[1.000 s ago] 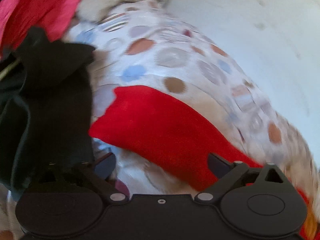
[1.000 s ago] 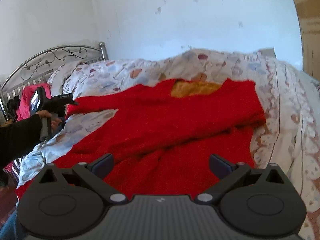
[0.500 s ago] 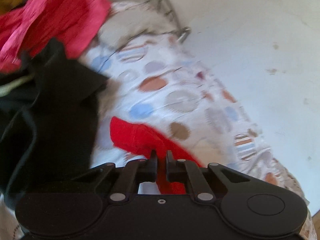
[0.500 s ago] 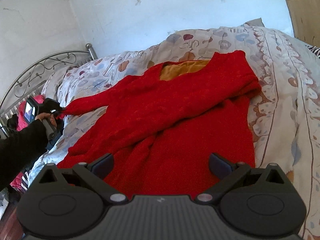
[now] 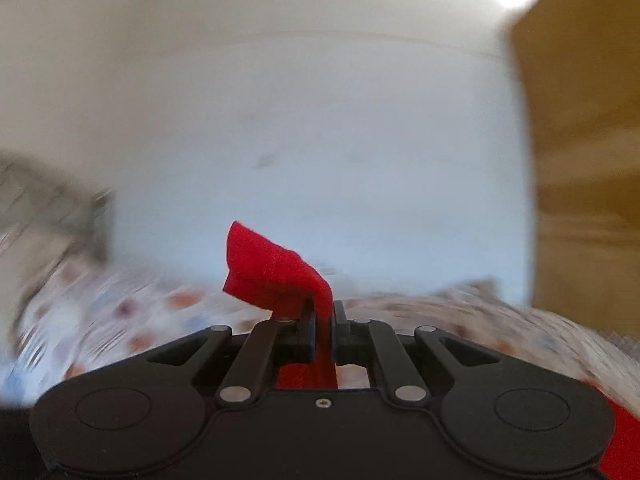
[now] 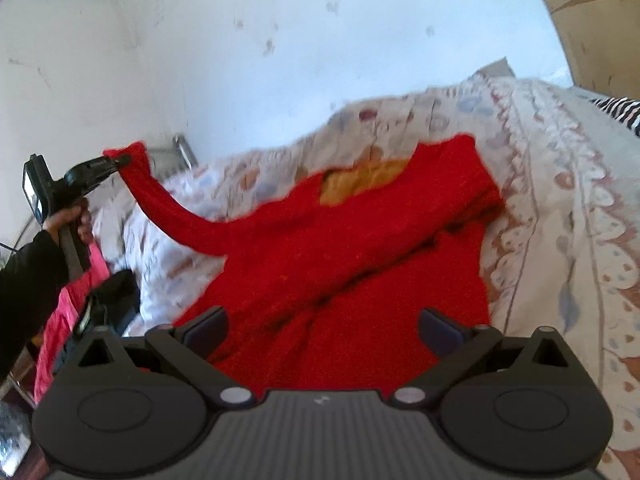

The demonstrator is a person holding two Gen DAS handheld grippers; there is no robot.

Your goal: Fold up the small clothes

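Red sweater [image 6: 352,256] spread on patterned bedspread [image 6: 560,208]; right gripper [image 6: 322,326] released, jaws wide, hovering over hem. Farther left, left gripper [image 5: 321,316] clenched on sleeve cuff [image 5: 272,268], cuff raised off bed.

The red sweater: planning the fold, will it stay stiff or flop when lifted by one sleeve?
Probably floppy: the red sweater sags in a curve from the left gripper. Its knit probably grips the patterned bedspread; its body lies bunched.
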